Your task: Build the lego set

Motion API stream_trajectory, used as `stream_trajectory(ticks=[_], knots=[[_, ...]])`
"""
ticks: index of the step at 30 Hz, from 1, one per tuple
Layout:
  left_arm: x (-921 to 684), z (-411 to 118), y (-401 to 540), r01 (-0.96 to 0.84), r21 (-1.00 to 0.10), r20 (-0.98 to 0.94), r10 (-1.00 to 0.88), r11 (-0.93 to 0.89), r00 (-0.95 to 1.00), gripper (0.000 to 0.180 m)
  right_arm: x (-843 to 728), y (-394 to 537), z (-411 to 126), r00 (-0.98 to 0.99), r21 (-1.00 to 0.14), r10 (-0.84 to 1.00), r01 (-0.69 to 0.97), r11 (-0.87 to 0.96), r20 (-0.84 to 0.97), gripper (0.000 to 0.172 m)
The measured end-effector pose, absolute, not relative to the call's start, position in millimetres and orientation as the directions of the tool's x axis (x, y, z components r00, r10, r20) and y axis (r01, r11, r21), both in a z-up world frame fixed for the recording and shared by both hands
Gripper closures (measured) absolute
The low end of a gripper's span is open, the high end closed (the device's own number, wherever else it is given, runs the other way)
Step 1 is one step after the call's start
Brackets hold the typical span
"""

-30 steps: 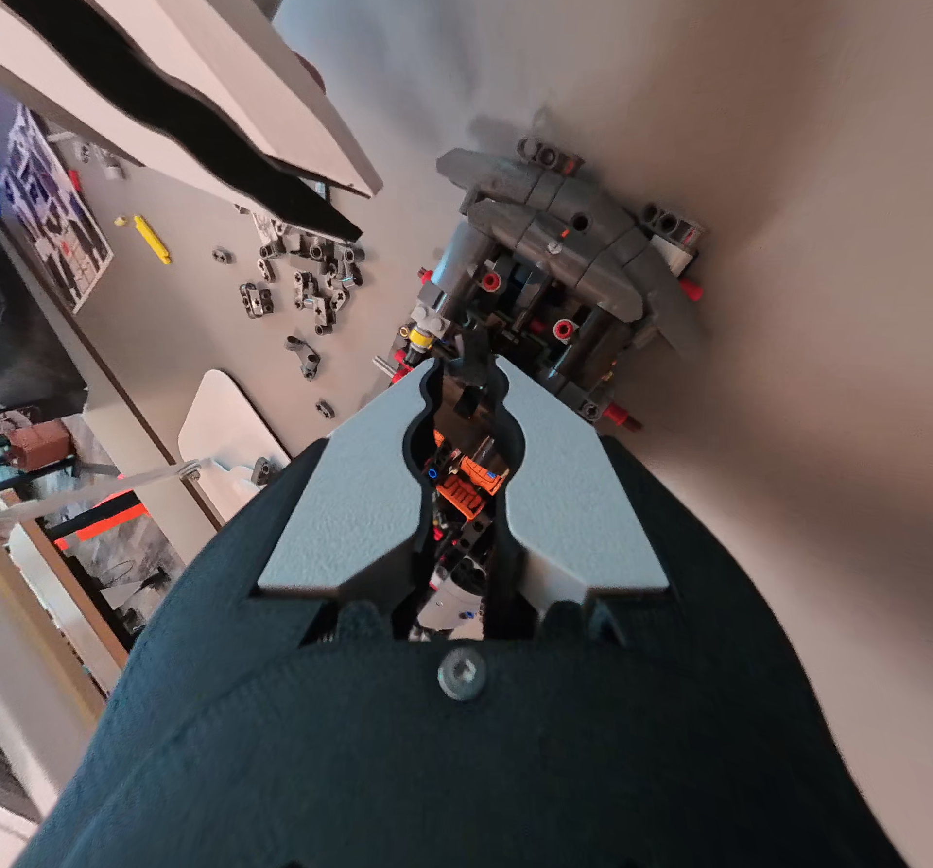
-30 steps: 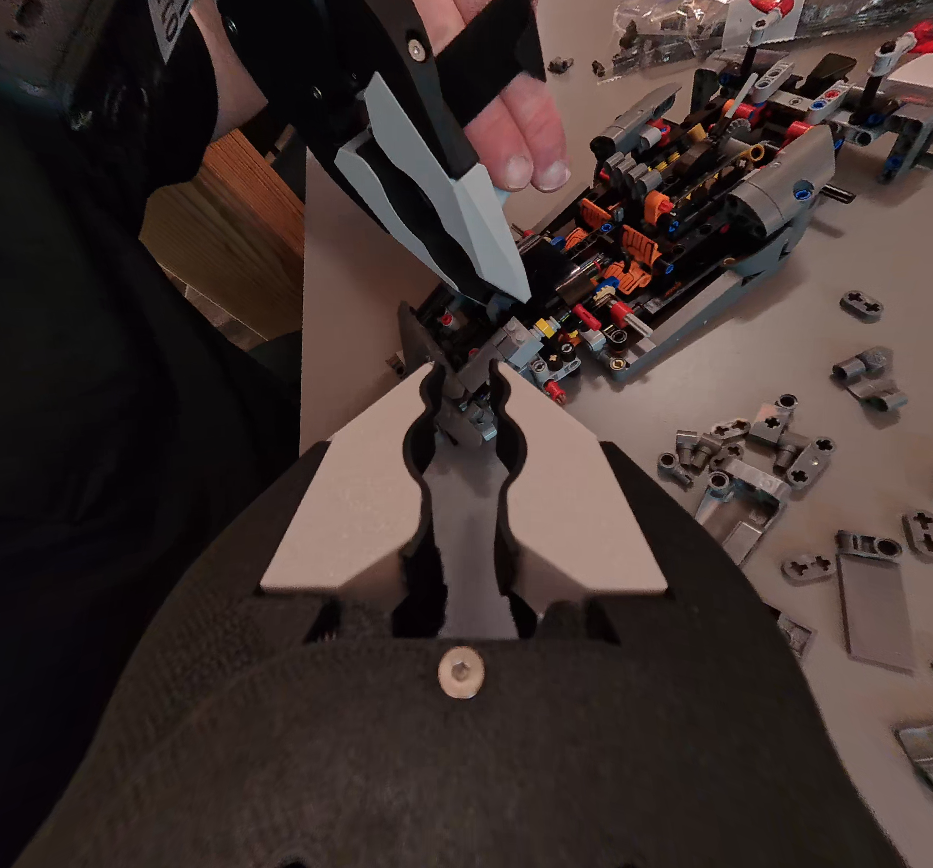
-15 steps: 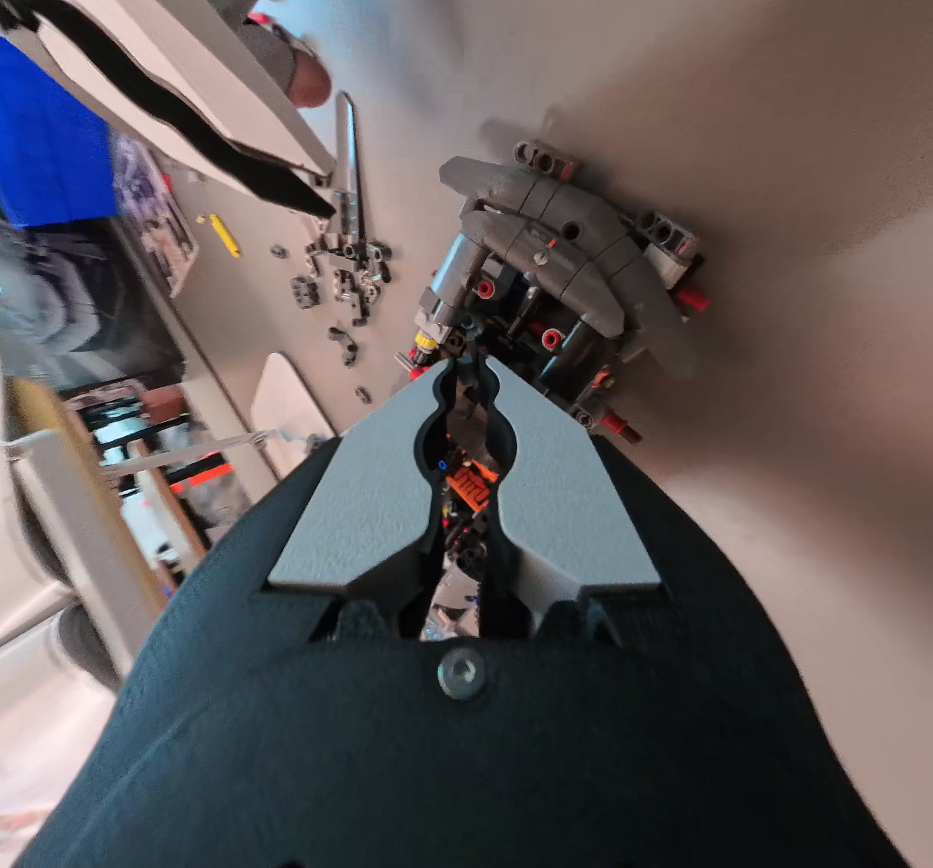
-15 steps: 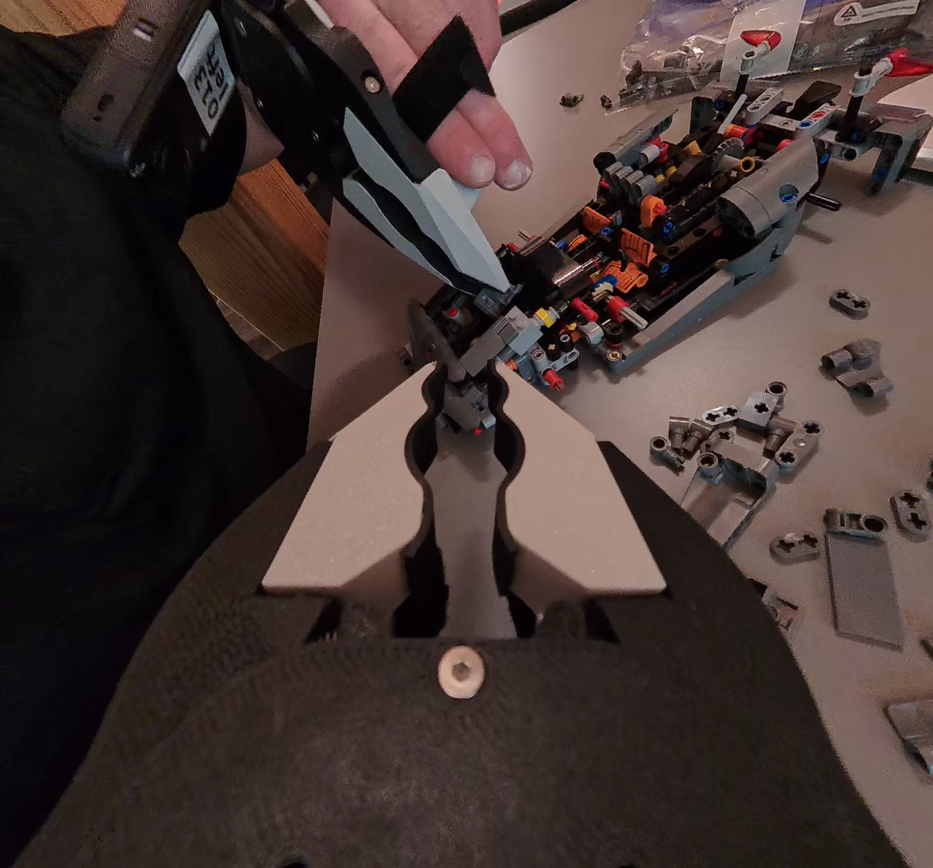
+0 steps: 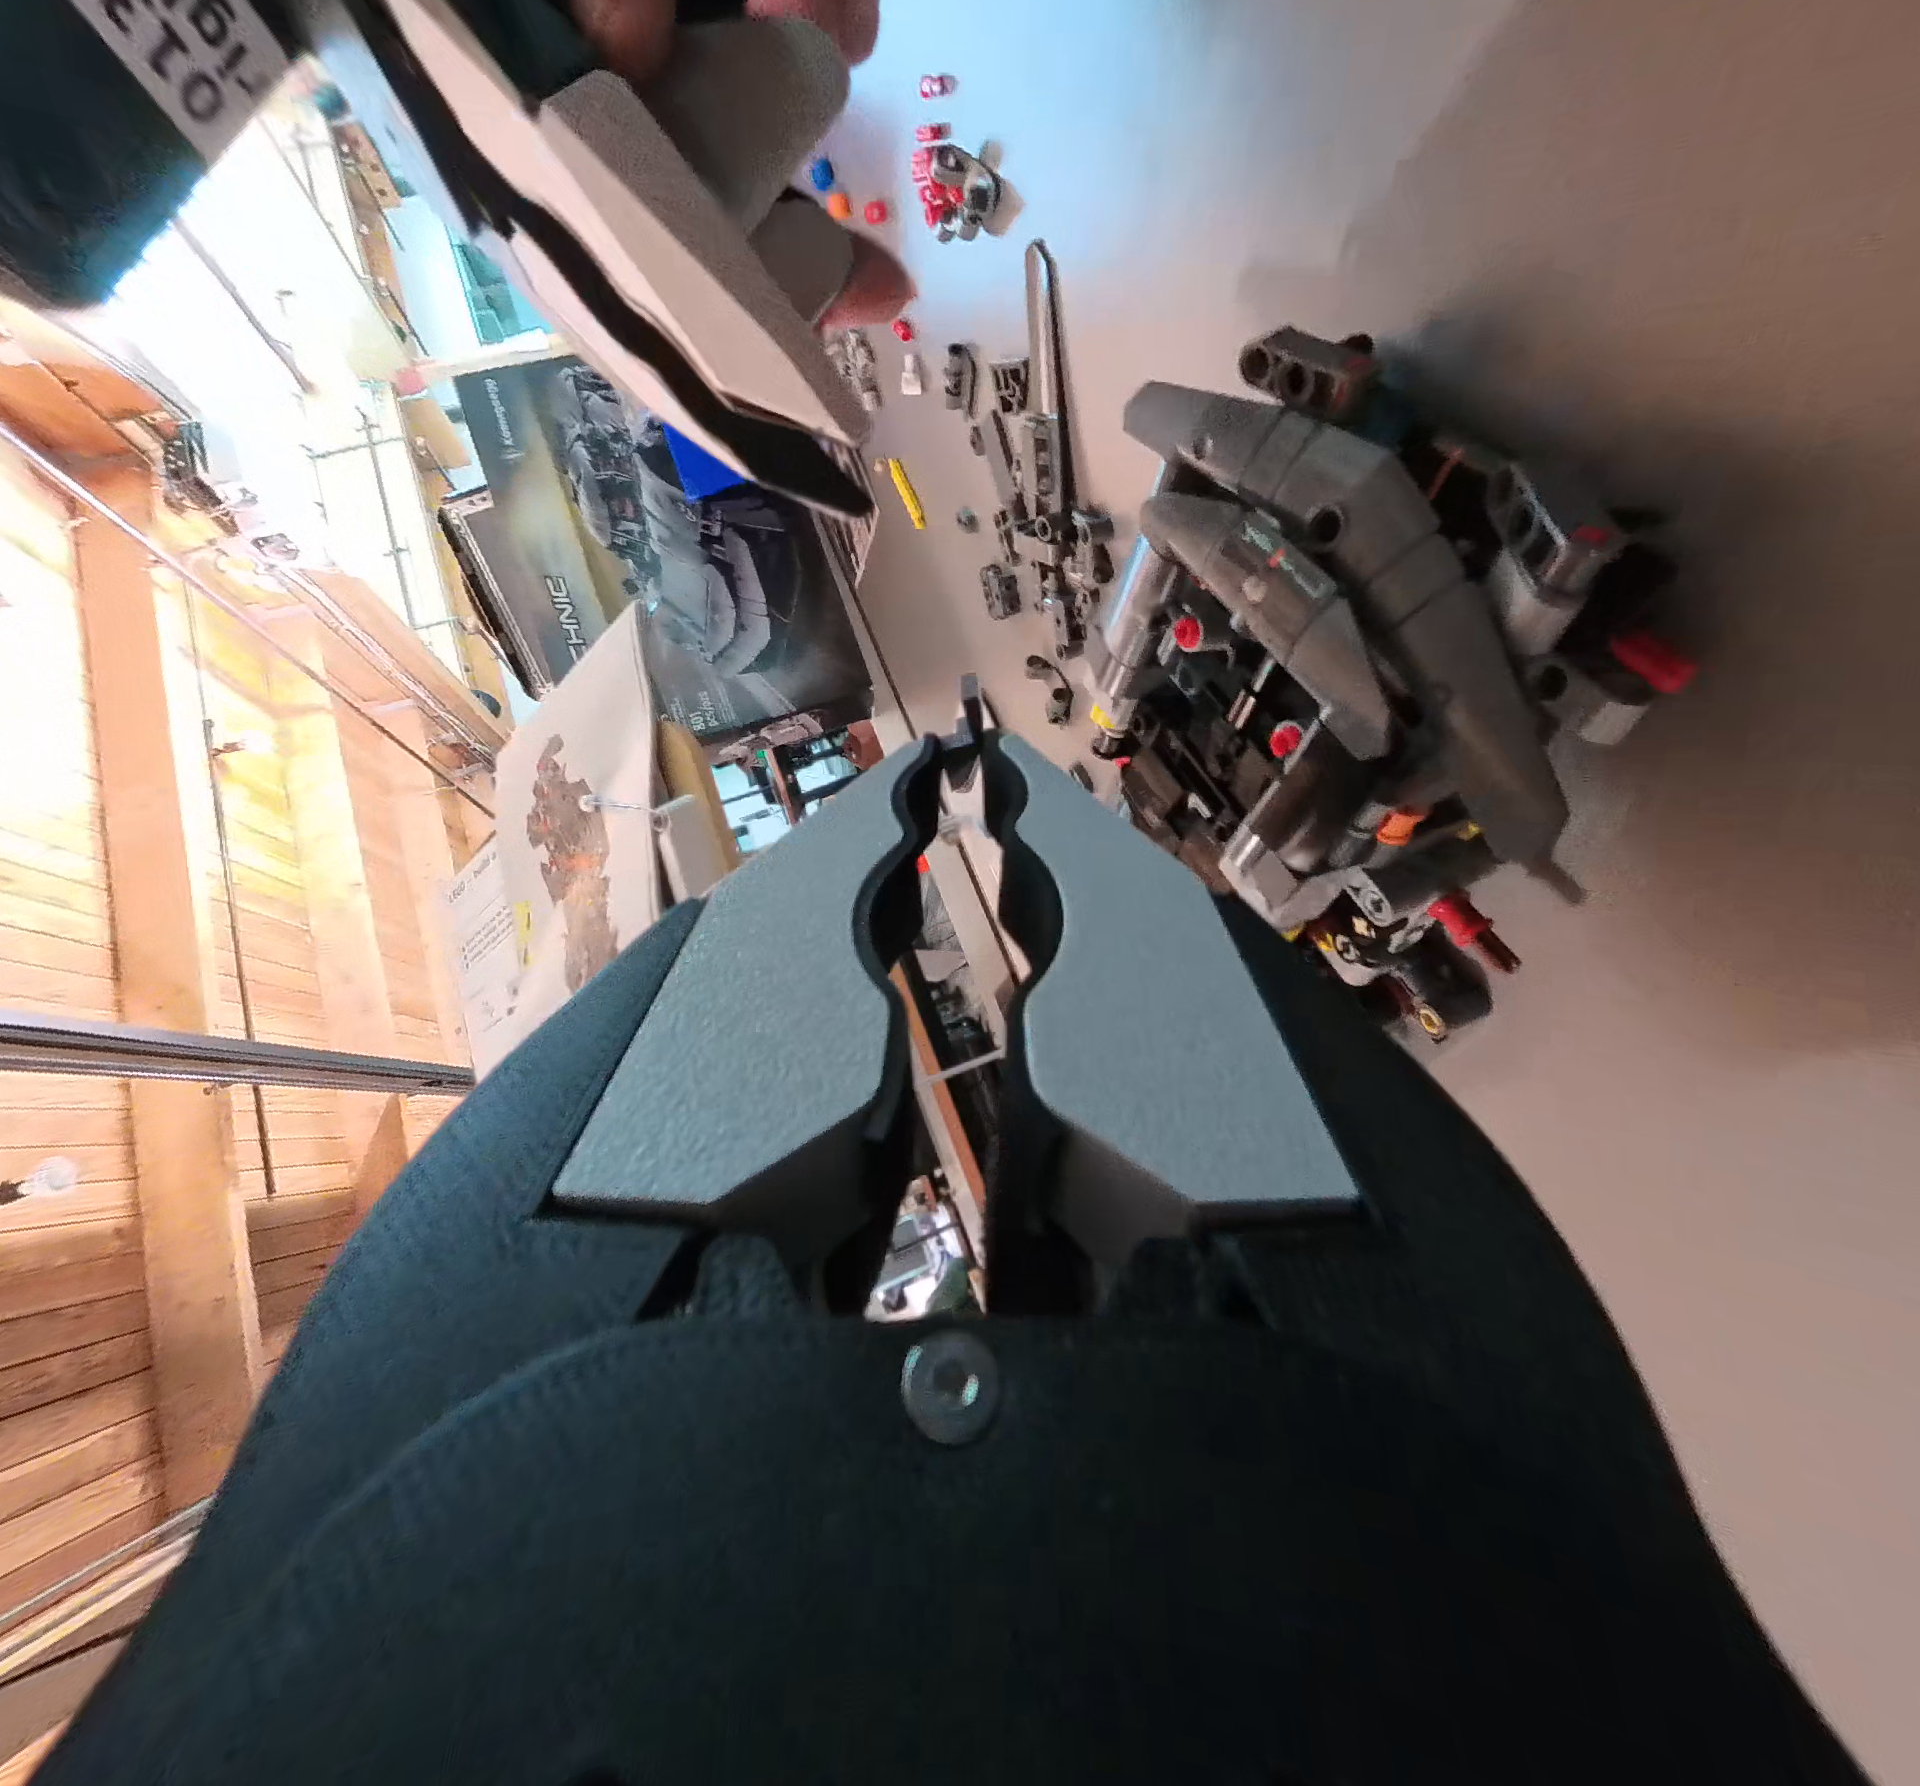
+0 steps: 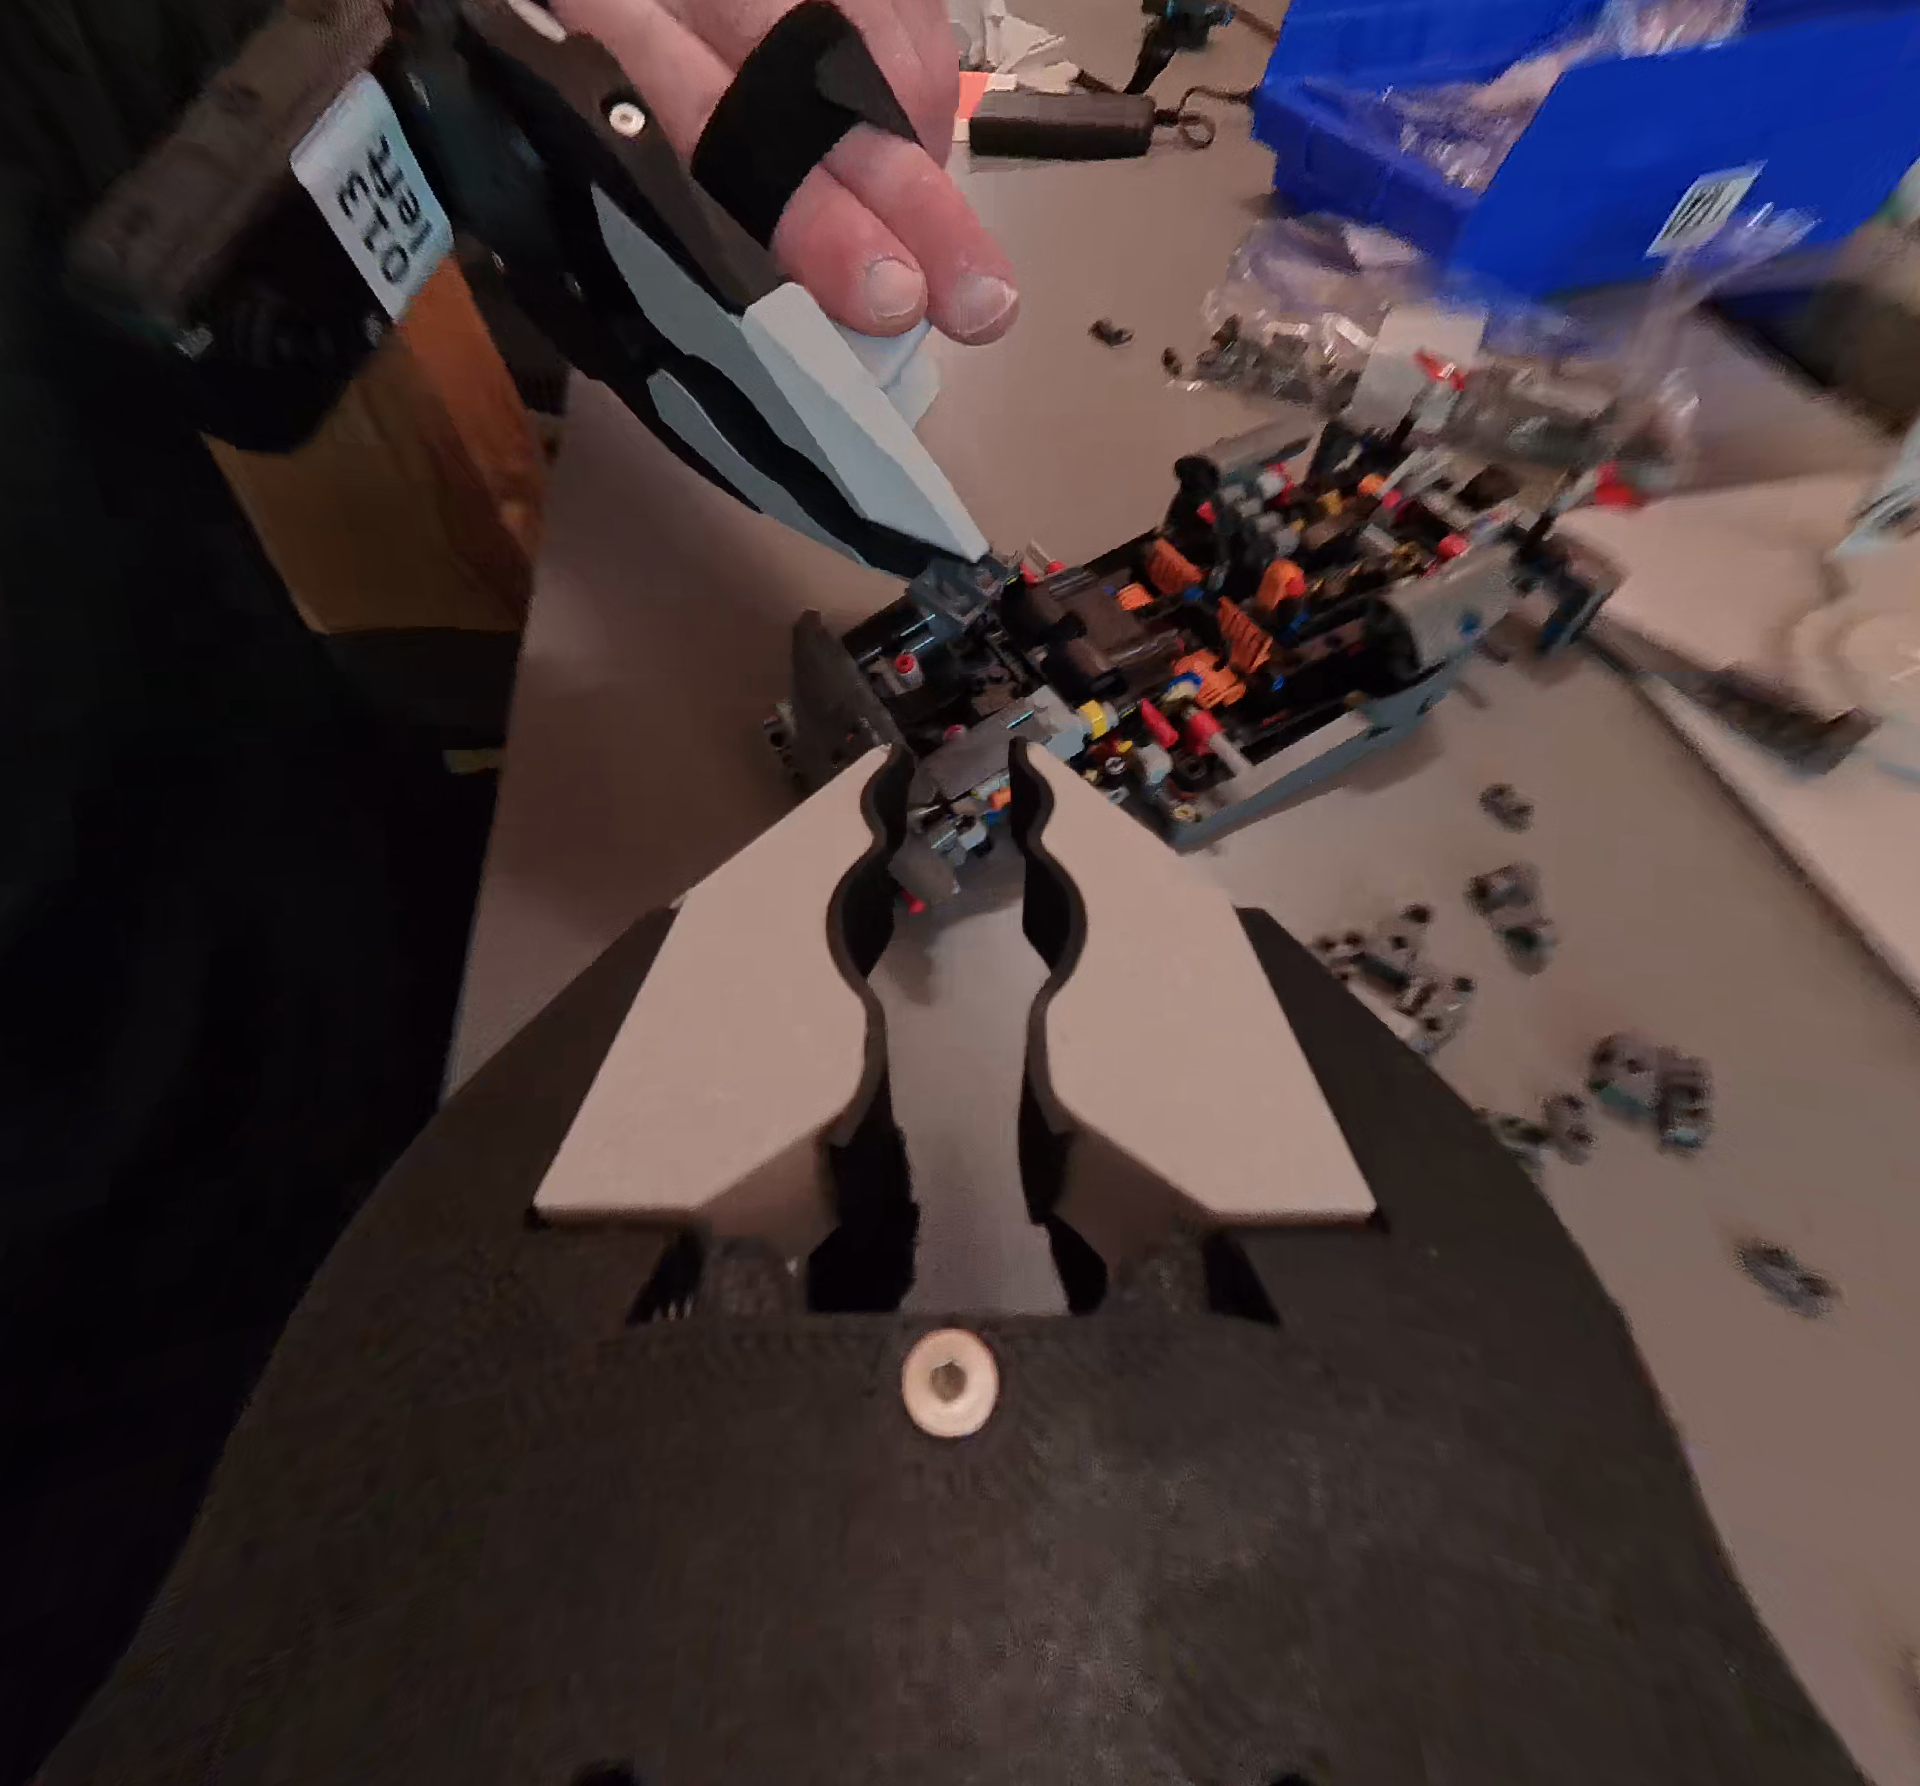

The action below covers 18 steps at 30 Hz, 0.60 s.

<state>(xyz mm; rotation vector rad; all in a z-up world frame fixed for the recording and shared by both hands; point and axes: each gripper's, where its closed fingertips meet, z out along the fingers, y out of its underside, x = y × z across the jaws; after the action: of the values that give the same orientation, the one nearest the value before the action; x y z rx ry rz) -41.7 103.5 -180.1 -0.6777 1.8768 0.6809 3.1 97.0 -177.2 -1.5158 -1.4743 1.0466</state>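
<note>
The left gripper [image 5: 961, 749] is seen nearly closed, with a small dark plastic building piece [image 5: 968, 713] pinched at the very ends of its grey fingertips [image 5: 894, 801] and sticking out beyond them. The right gripper [image 6: 961, 760] is held with its jaws a little apart. A corner of a long brick-built vehicle model of grey, black, red and orange parts [image 6: 1195, 635] is framed between them. From the left wrist view this gripper is shown in the upper left of the frame, clear of the model, with nothing gripped. The model lies on a pale grey table [image 5: 1558, 178], right of centre in the left view and at centre in the right view. In the upper right of the right view a blue plastic bin [image 6: 1558, 74] is seen holding clear bags. A clear plastic bag of small parts [image 6: 1403, 354] lies just before it. Loose grey connector pieces [image 6: 1507, 905] are scattered at the right, and a thin yellow rod [image 5: 906, 495] lies past the model. A dark printed cardboard box [image 5: 665, 541] and a printed paper sheet [image 5: 571, 801] stand at the left of the left view. A white lettered label [image 6: 374, 198] is fixed to the left gripper's body.
</note>
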Motion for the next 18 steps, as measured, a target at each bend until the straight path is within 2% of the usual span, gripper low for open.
stream_trajectory(ticks=[2, 4, 6, 11, 15, 18], knots=[[-35.1, -175.3, 100.0, -0.701, 0.146, -0.931, -0.142, 0.699, -0.336, 0.175, 3.1, 95.2, -174.1, 0.022, -0.915, 0.991, 0.386, 0.115, 0.133, 0.155], [-26.2, -172.8, 94.8, -0.692, 0.077, -0.94, -0.18, 0.717, -0.29, 0.175, 4.1, 93.9, -168.6, 0.058, -0.884, 0.95, 0.388, 0.26, 0.305, 0.16], [-14.9, -168.4, 88.1, -0.679, -0.04, -0.945, -0.249, 0.733, -0.213, 0.175, 5.4, 89.7, -164.1, 0.081, -0.859, 0.914, 0.382, 0.34, 0.398, 0.16], [7.0, -161.0, 69.3, -0.621, -0.363, -0.875, -0.483, 0.695, -0.029, 0.175, 7.2, 68.8, -155.8, 0.094, -0.847, 0.873, 0.311, 0.43, 0.478, 0.157], [8.5, -163.7, 64.0, -0.624, -0.435, -0.833, -0.553, 0.649, 0.006, 0.175, 7.2, 59.0, -155.8, 0.102, -0.769, 0.791, 0.335, 0.544, 0.603, 0.165], [9.8, -165.5, 60.2, -0.632, -0.447, -0.817, -0.577, 0.633, -0.001, 0.175, 5.2, 54.3, -159.6, 0.077, -0.729, 0.759, 0.358, 0.584, 0.646, 0.169]])
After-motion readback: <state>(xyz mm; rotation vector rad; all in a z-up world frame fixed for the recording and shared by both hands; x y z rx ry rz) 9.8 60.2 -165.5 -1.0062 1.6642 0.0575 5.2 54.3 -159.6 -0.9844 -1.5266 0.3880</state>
